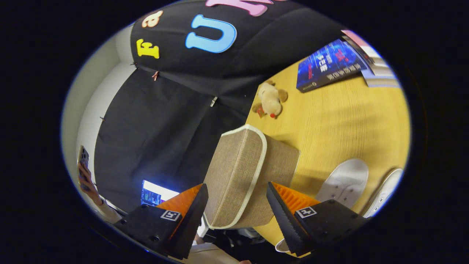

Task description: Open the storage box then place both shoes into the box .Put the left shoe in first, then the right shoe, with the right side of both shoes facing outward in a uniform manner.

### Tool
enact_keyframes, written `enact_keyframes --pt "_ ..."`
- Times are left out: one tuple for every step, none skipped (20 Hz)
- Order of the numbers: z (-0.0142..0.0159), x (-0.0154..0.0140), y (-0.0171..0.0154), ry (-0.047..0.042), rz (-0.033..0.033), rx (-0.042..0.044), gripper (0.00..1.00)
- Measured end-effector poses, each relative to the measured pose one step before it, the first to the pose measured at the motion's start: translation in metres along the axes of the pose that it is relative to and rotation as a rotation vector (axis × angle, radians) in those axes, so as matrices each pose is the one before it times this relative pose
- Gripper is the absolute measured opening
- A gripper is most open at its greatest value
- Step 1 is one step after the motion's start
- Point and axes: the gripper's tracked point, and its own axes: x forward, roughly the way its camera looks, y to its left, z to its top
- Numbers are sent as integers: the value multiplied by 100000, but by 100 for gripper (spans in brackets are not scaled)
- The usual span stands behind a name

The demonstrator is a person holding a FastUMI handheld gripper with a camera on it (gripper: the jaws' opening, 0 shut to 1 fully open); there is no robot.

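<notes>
The storage box (242,172) is beige woven fabric with a pale cream trim along its edges, and it sits on a table (344,124) of light yellow wood grain. The two shoes (346,181) are white, the plush toy (270,99) is cream with brown ears and red touches, and the book (328,66) has a dark blue cover with red and white markings.

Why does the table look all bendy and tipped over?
In the gripper view the fisheye lens curves the wooden table and the tilted camera tips it; the storage box between the open gripper fingers is sharp, with soft shadows beside the shoes.
</notes>
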Motion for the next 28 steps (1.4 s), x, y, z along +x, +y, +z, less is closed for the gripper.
enact_keyframes --pt "-285 373 -772 1576 1160 3816 97" --pt "-501 249 -710 1293 2169 3549 98" --pt "-358 402 -276 1283 2960 3739 98" --pt "-407 409 -286 1459 2921 3684 98" --pt "-222 487 -371 1177 1314 3230 98" --pt "-140 620 -375 1421 1337 2832 97" --pt "-182 431 -291 972 1701 2329 97" --pt "-299 374 184 586 2857 2179 97" --pt "-145 569 344 284 3347 2112 97" --pt "51 619 488 172 3436 1822 97" --pt "-430 698 372 279 2199 1818 97" --pt "-126 564 160 297 1951 1965 97" --pt "-27 86 48 183 1178 1394 95" --pt "15 199 256 273 1993 1572 96" --pt "-117 184 -125 130 577 902 82" --pt "-204 285 160 535 1908 2476 69" --pt "19 -86 268 626 1767 2380 55" --pt "-214 840 -274 725 -49 -402 41" --pt "-56 -605 -150 -1066 -1659 420 28" --pt "214 -251 413 -1745 789 -1030 14" --pt "-202 115 727 -1070 504 -1795 5" --pt "35 16 635 -1222 330 -1581 5" --pt "131 31 1399 -1897 1397 -178 5" --pt "206 167 931 -1838 32 -1175 5" --pt "-97 125 770 -1285 -902 -2672 5" --pt "-18 194 761 -999 -980 -2753 5" --pt "-10 173 989 -1230 -949 -2421 5" --pt "189 298 842 -1431 -1291 -2398 5"
